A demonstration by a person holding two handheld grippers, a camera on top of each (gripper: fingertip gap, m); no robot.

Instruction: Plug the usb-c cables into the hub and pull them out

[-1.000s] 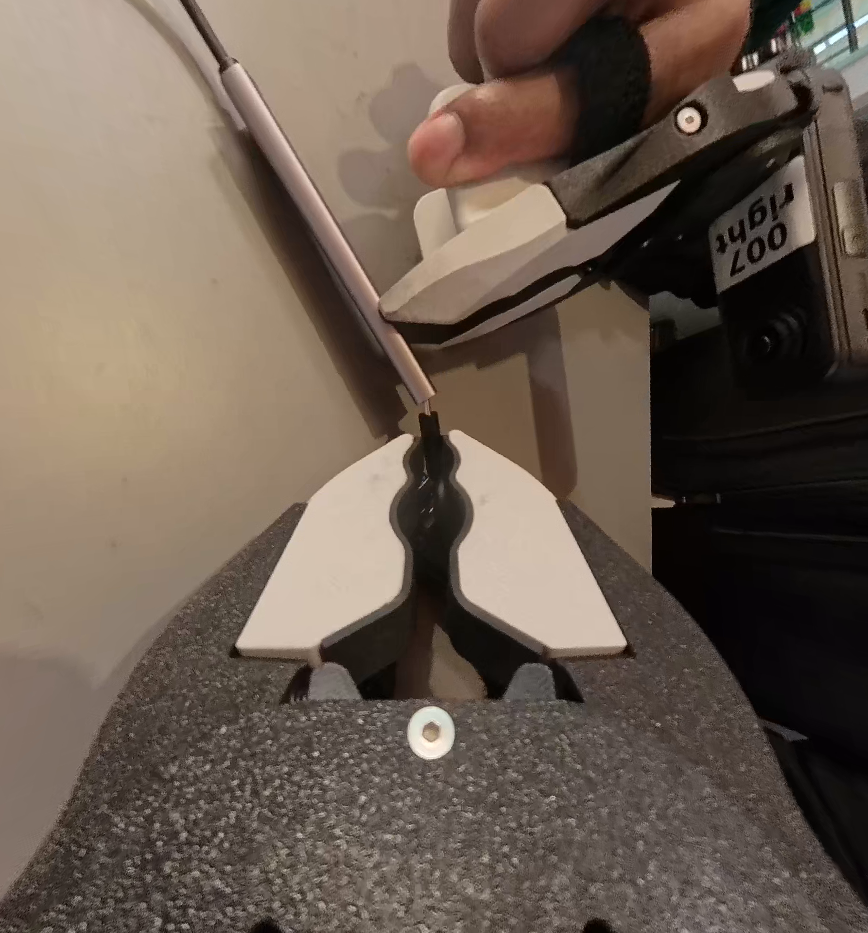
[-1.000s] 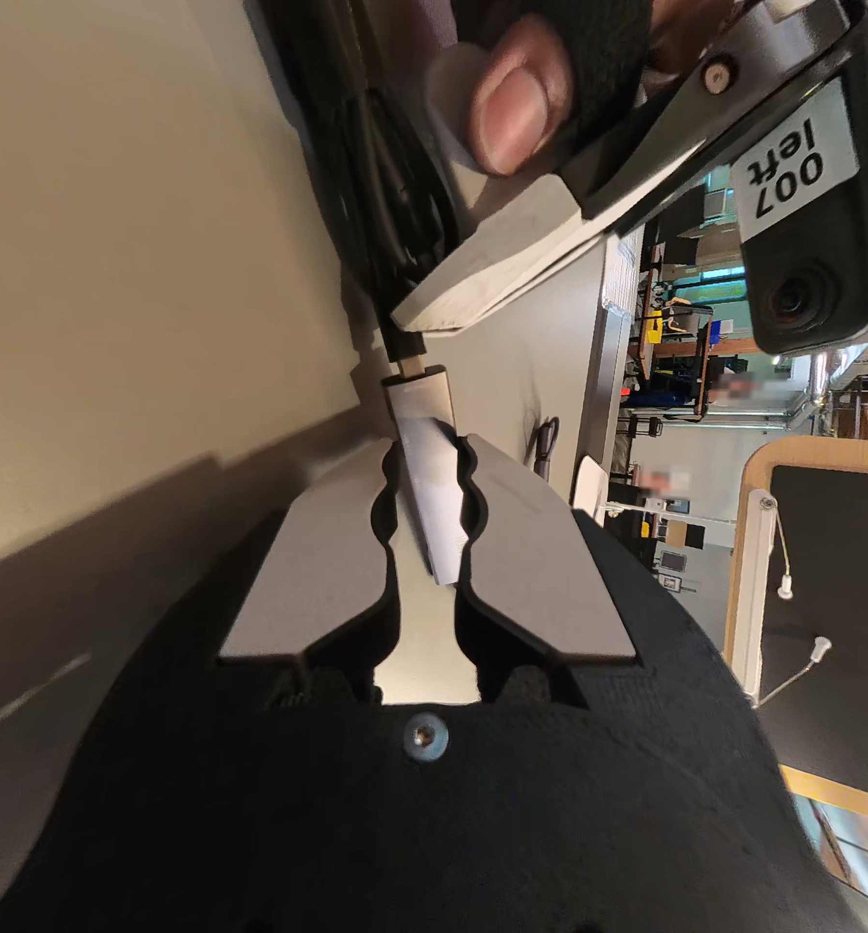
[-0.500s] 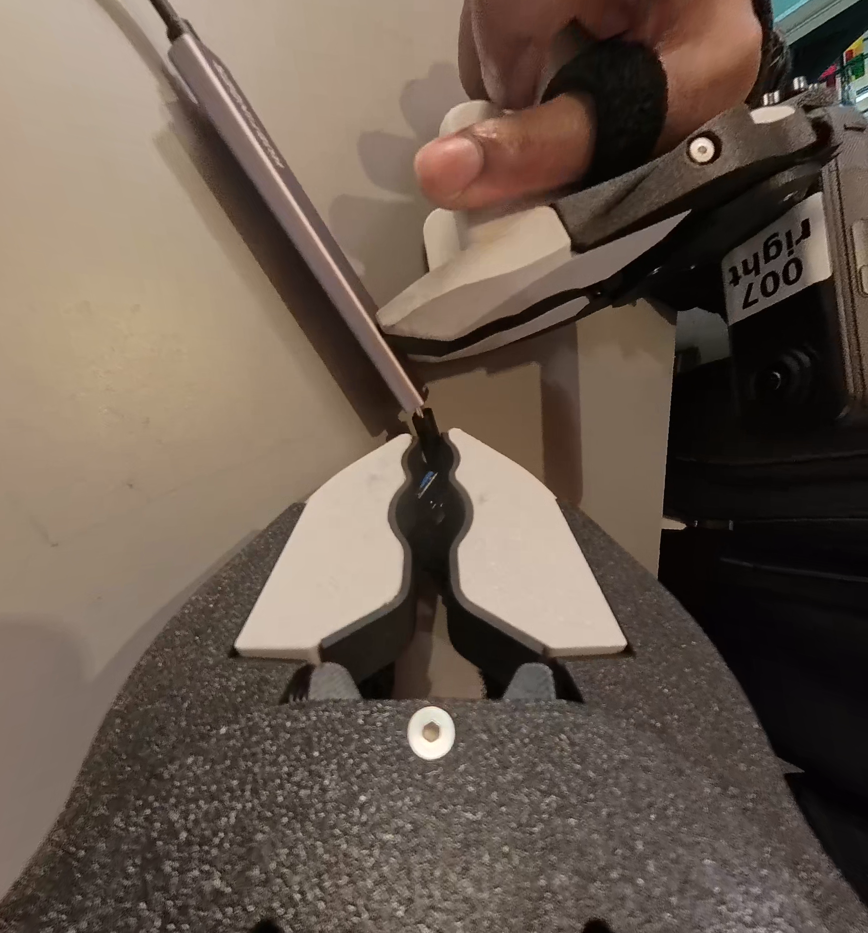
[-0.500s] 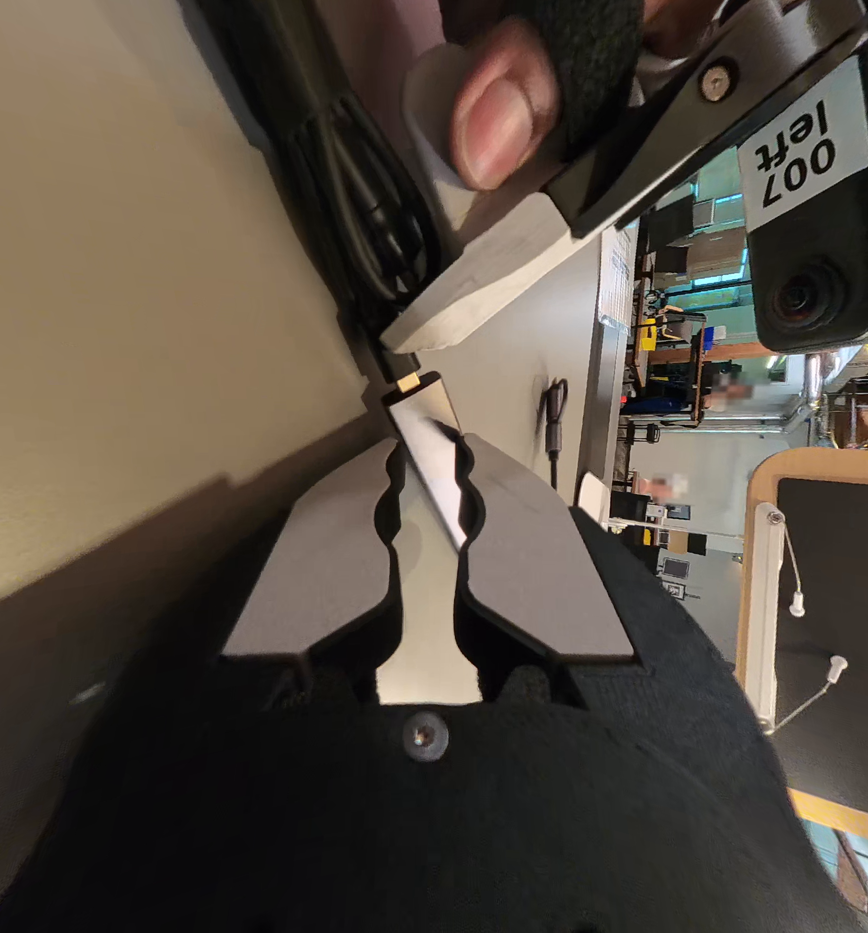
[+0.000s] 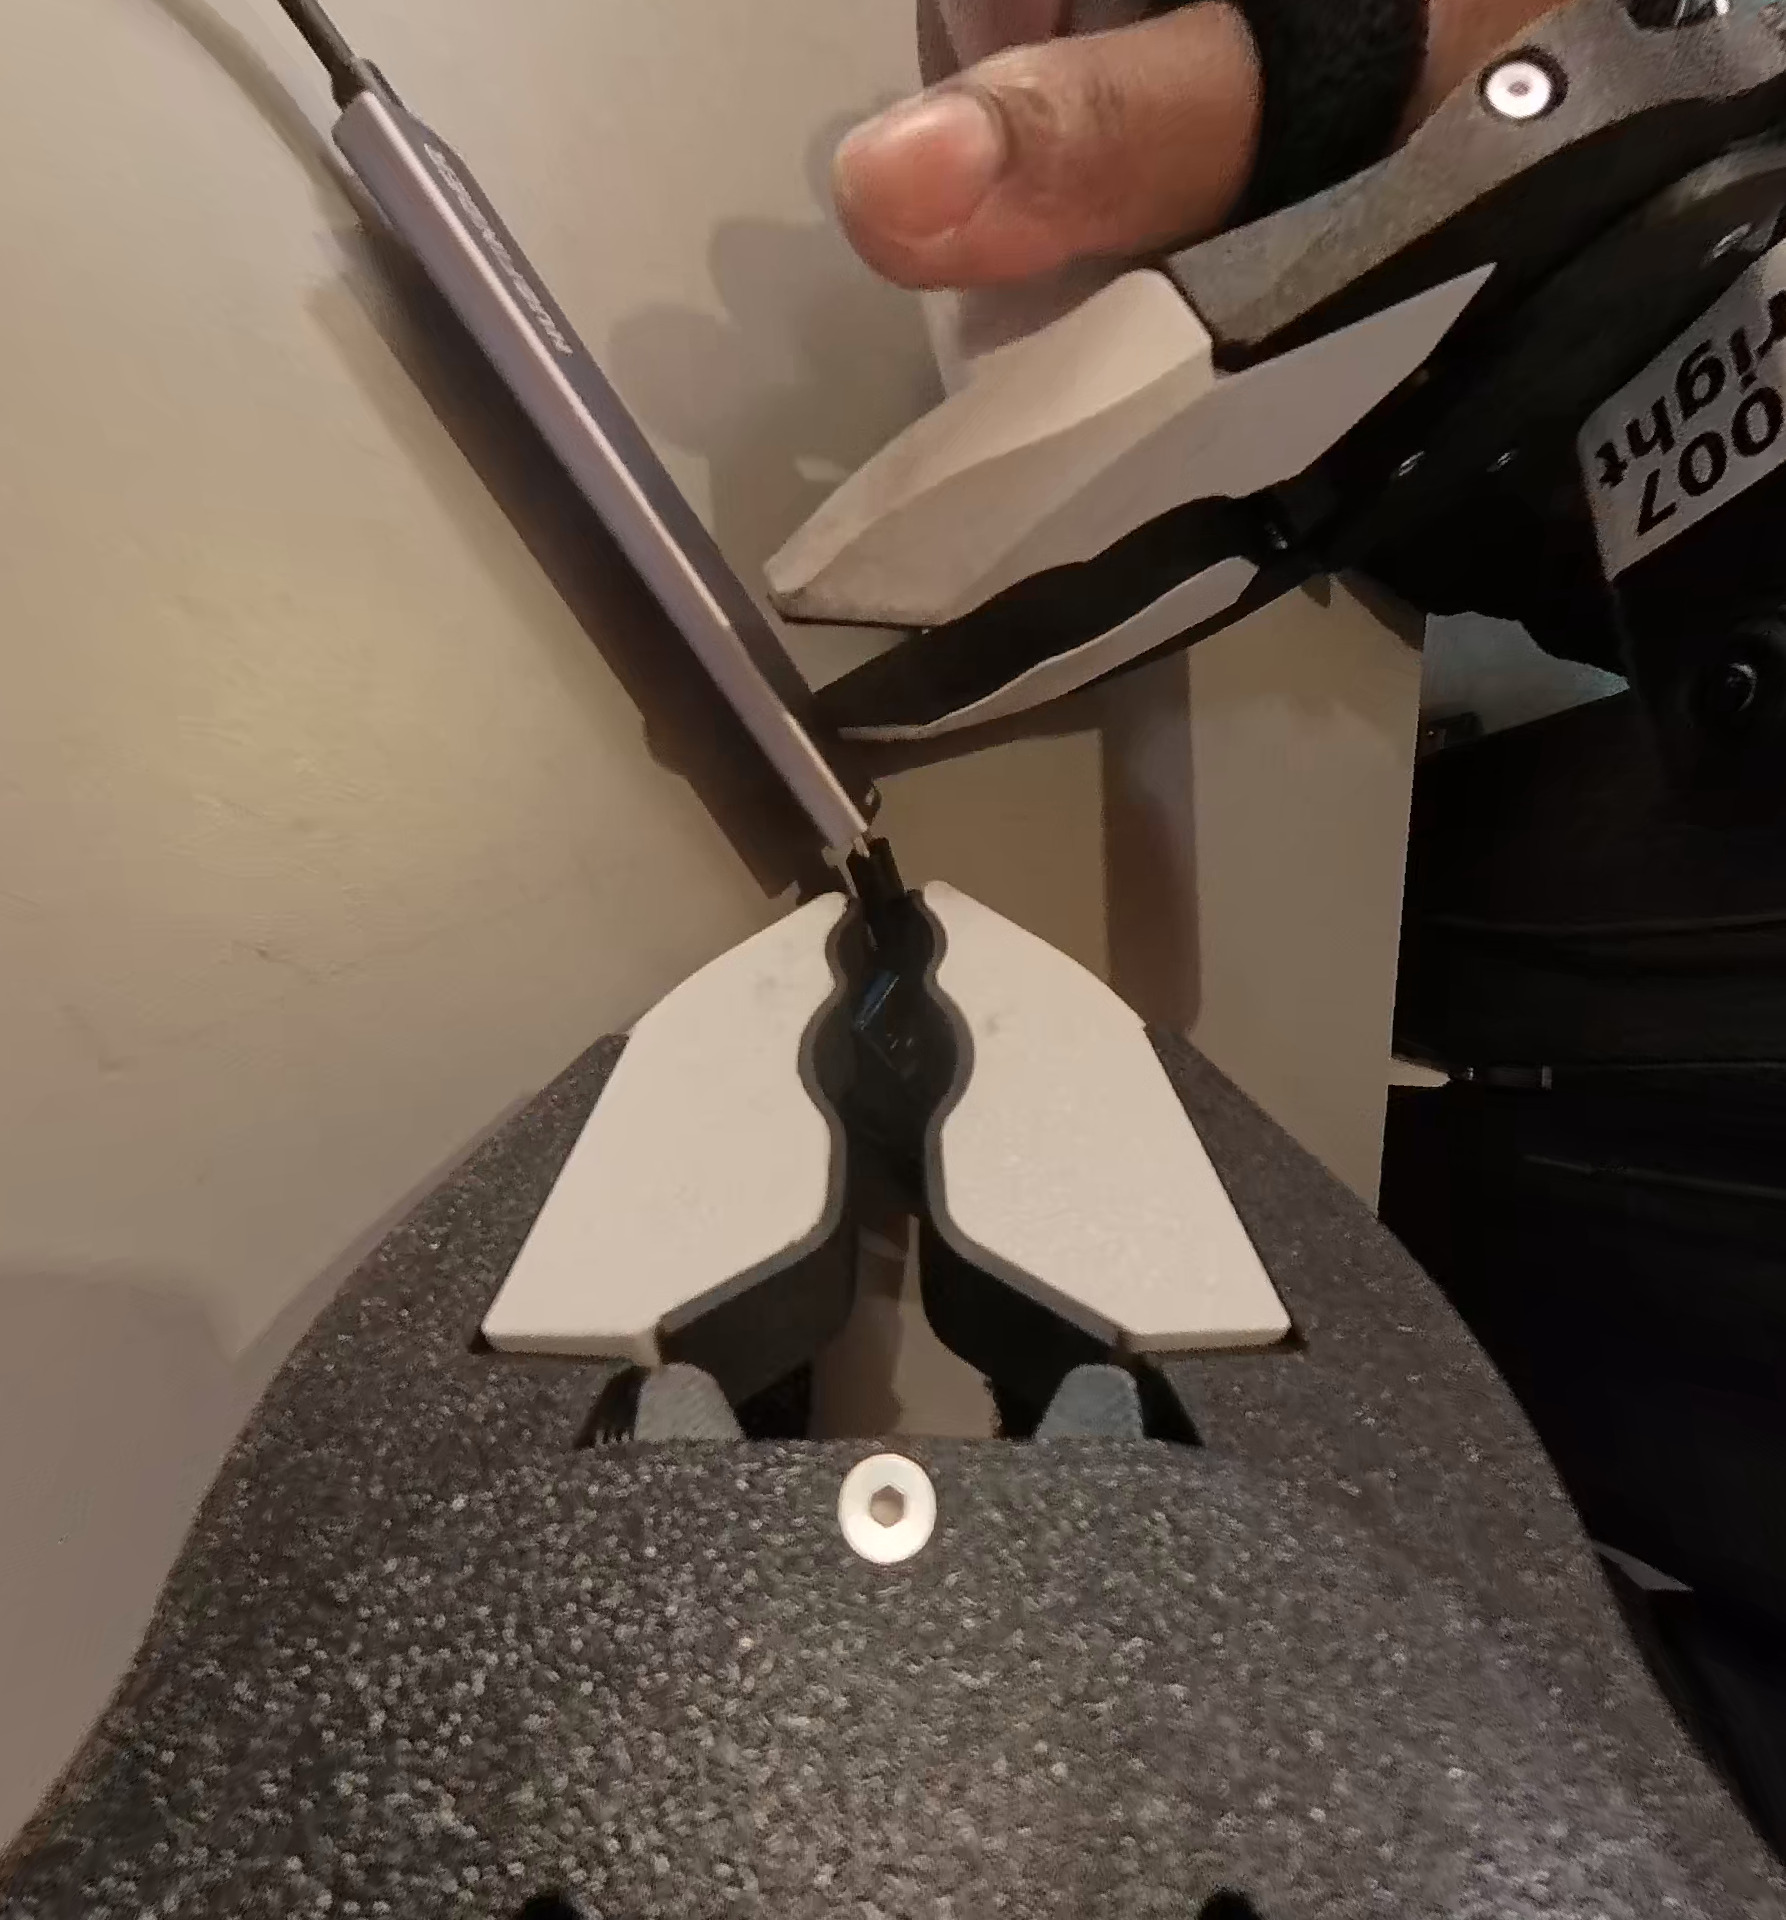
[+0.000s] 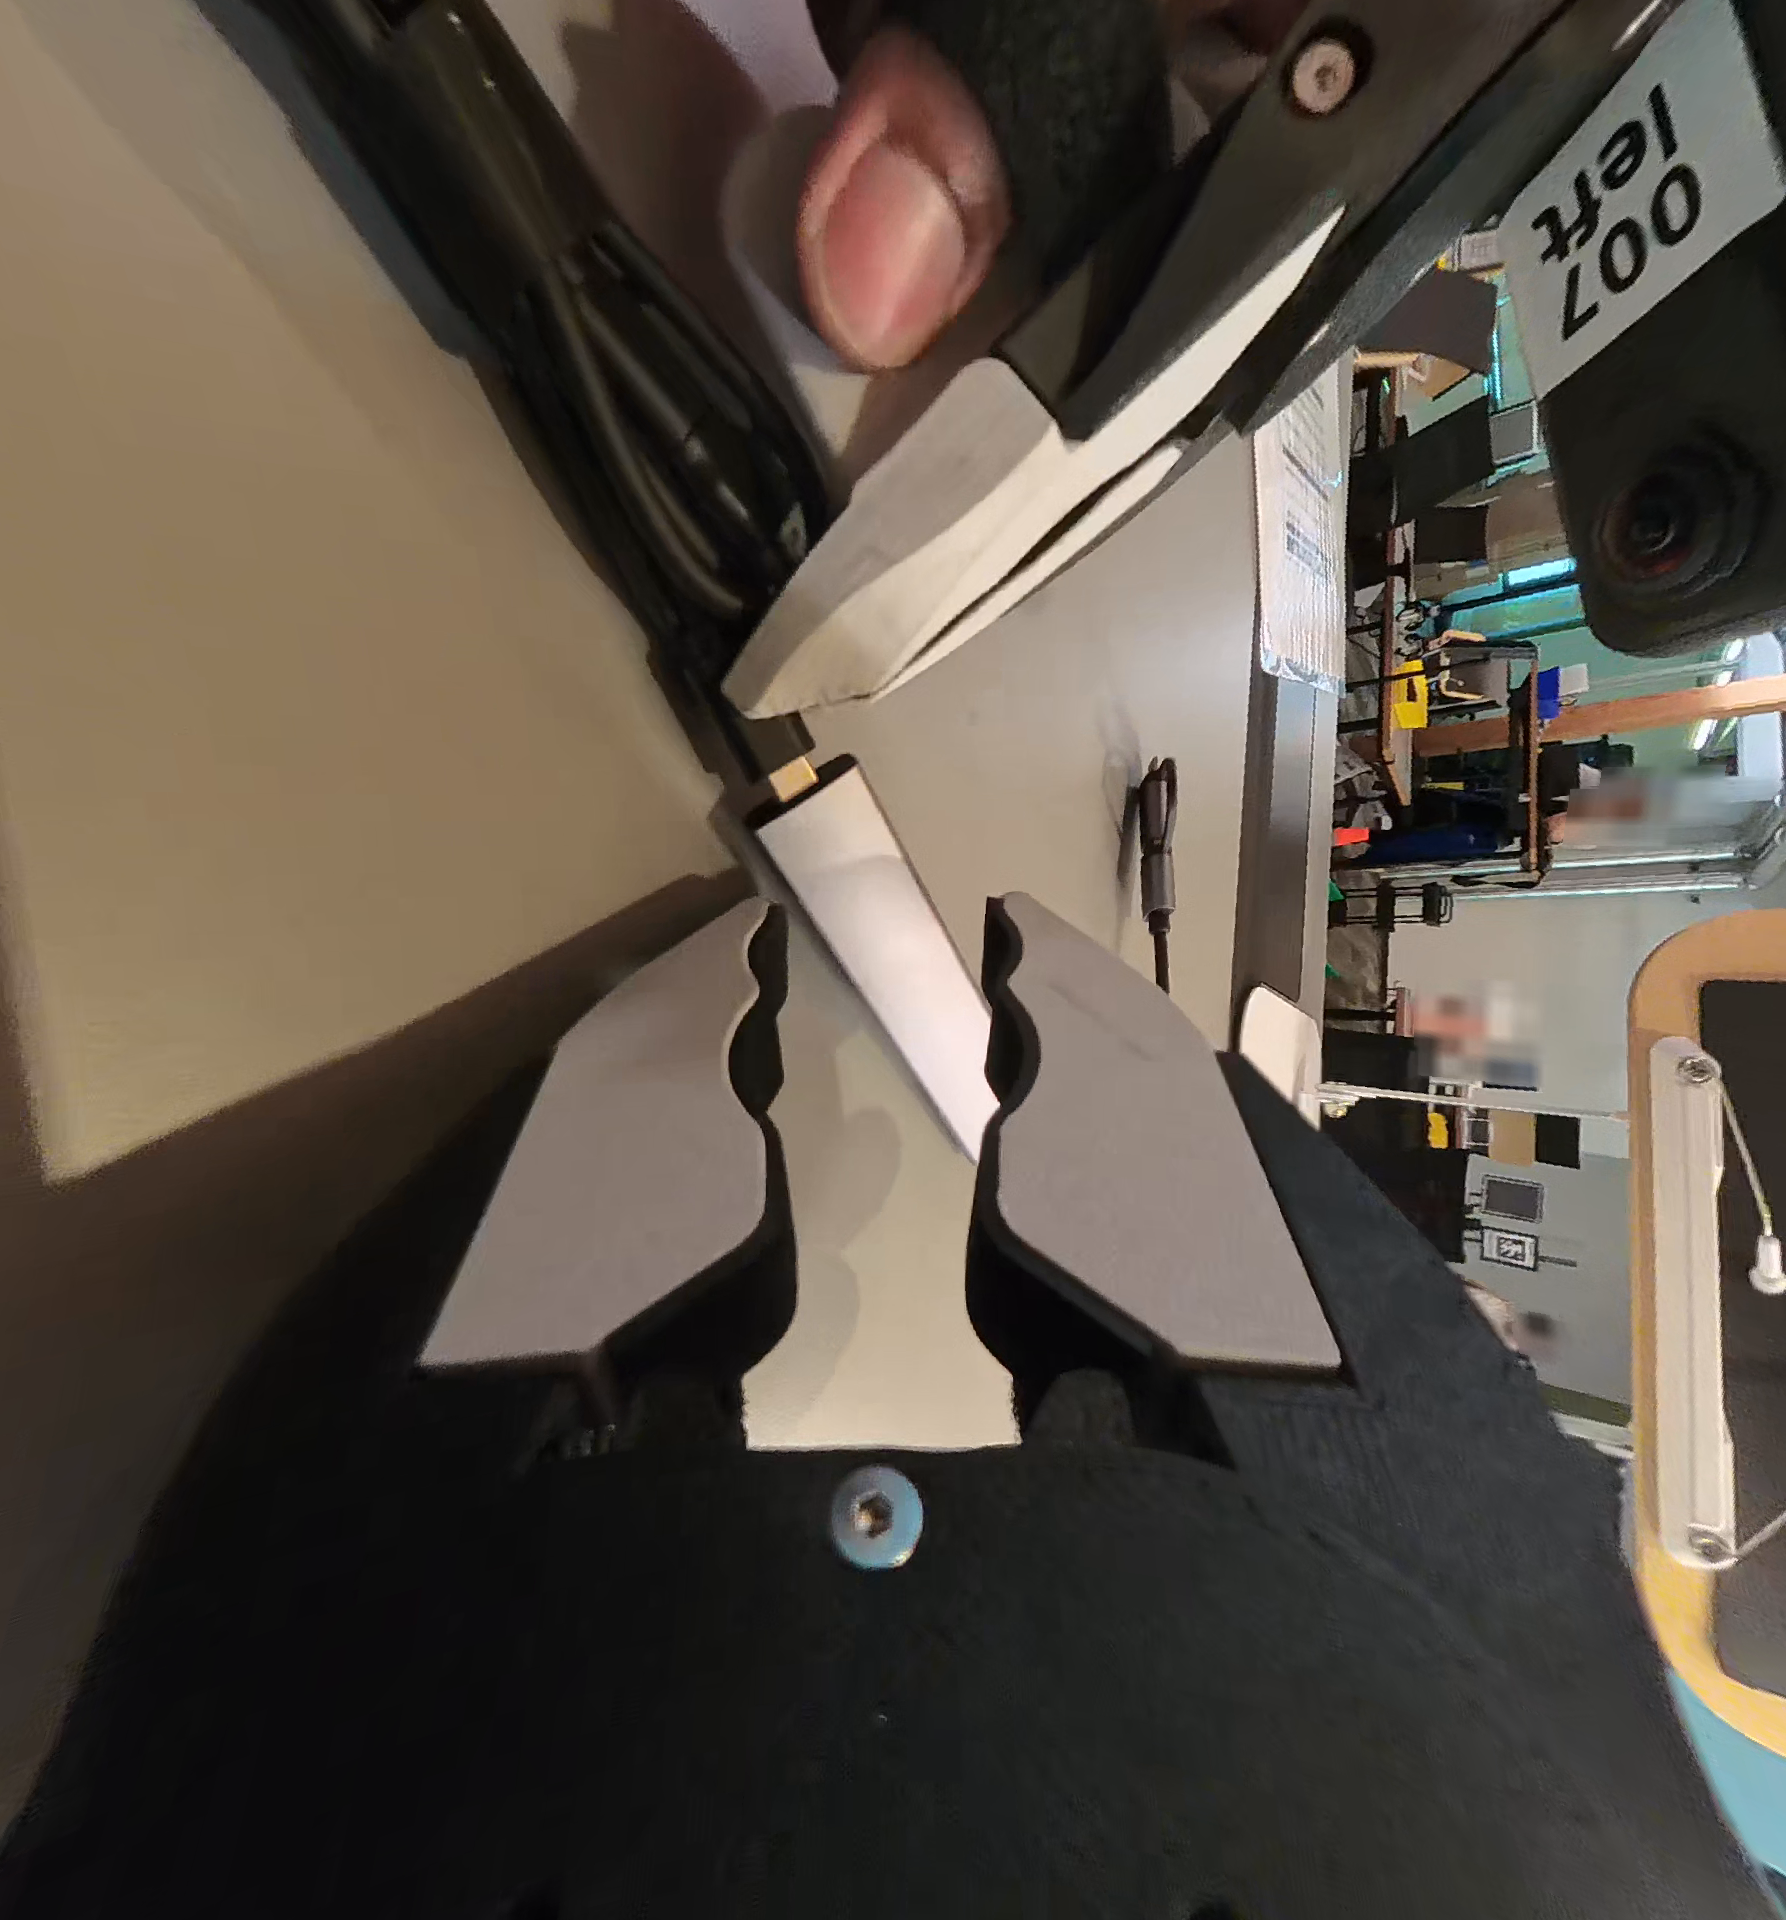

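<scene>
The right gripper [image 6: 884, 914] has spread its jaws: a second ago they pinched the silver hub [image 6: 873, 951], and now a clear gap shows on either side, the hub touching only the right-hand finger. In the left wrist view the hub [image 5: 598, 499] has swung to a flatter slant, its far end now in the upper left of the frame, and the other gripper looms larger in the upper right. A loose cable [image 6: 1159, 831] on the counter [image 6: 1055, 748] has come into view.
</scene>
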